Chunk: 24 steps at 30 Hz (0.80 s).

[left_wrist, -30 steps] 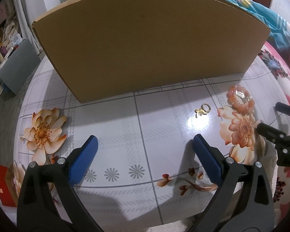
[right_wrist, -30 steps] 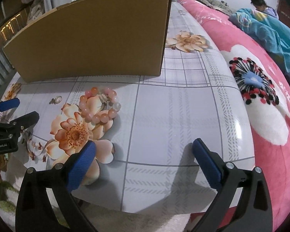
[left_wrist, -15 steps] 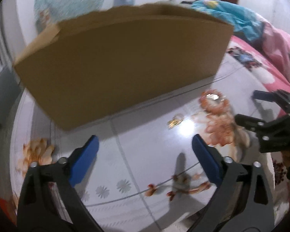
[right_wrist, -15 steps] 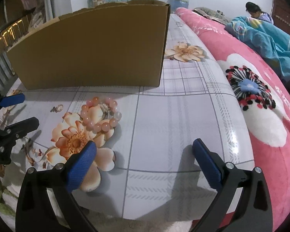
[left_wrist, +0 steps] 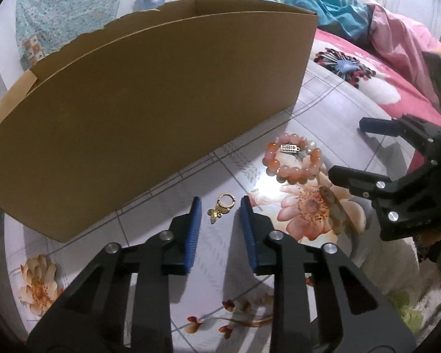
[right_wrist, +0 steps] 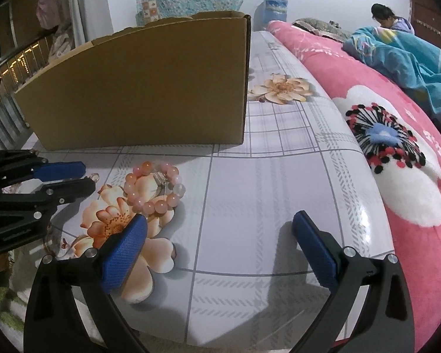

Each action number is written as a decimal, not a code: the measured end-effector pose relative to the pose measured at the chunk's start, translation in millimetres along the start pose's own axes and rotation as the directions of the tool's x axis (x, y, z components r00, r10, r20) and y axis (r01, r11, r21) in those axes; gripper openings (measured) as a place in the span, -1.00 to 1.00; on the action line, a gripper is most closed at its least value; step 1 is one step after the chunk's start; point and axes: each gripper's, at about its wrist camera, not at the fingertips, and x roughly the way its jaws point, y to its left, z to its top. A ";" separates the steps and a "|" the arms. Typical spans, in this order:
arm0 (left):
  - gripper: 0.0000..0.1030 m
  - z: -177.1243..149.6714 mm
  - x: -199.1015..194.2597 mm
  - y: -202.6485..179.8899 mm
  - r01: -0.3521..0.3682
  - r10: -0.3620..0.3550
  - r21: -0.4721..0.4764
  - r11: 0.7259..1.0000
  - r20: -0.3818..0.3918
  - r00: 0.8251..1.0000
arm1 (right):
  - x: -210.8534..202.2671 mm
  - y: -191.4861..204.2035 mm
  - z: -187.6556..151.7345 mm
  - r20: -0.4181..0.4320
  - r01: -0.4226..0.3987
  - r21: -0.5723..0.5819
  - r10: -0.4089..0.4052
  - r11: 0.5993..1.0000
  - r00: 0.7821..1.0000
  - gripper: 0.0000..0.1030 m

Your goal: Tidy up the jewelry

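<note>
A glossy table (left_wrist: 167, 267) with a grid-and-flower print fills both views, with a pink floral blanket (right_wrist: 397, 153) along its right edge. On the far part of the table stands a long cardboard box (left_wrist: 149, 111), its long side running left to right across the left wrist view. The right gripper (right_wrist: 220, 253) hangs over the near right part of the table with its blue pads spread wide and nothing between them. The left gripper (left_wrist: 220, 220) is angled down at the table, its jaws closing; the gold ring (left_wrist: 221, 207) lies flat on the table between the tips of the blue pads, which do not touch it yet. The pink bead bracelet (left_wrist: 294, 158) lies flat to the right of the ring and farther off, near the box, a small silver clasp on its far side. The ring's long axis runs diagonally: its hoop points far and right, its small butterfly charm near and left.
</note>
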 end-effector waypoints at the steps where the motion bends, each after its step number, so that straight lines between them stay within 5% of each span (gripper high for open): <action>1: -0.56 0.0 -0.2 0.5 -0.001 0.001 0.000 1.000 -0.002 1.000 | 0.0 -1.1 -0.1 0.001 -0.004 0.004 0.004 1.000 1.000 0.88; 5: -0.77 1.2 -0.8 2.0 -0.001 0.001 -0.001 1.000 -0.010 1.000 | 0.5 -3.5 0.9 0.008 -0.015 0.014 0.015 1.000 1.000 0.88; 18: -0.77 -6.4 -14.7 16.5 0.013 -0.012 -0.037 0.999 0.019 1.000 | -5.1 -10.1 3.1 0.032 -0.045 0.046 0.043 0.998 0.999 0.87; 24: -0.77 -16.5 -25.9 40.5 -0.045 0.047 -0.091 0.995 0.026 0.999 | -23.7 4.8 10.2 0.119 -0.137 0.007 0.135 0.991 0.984 0.66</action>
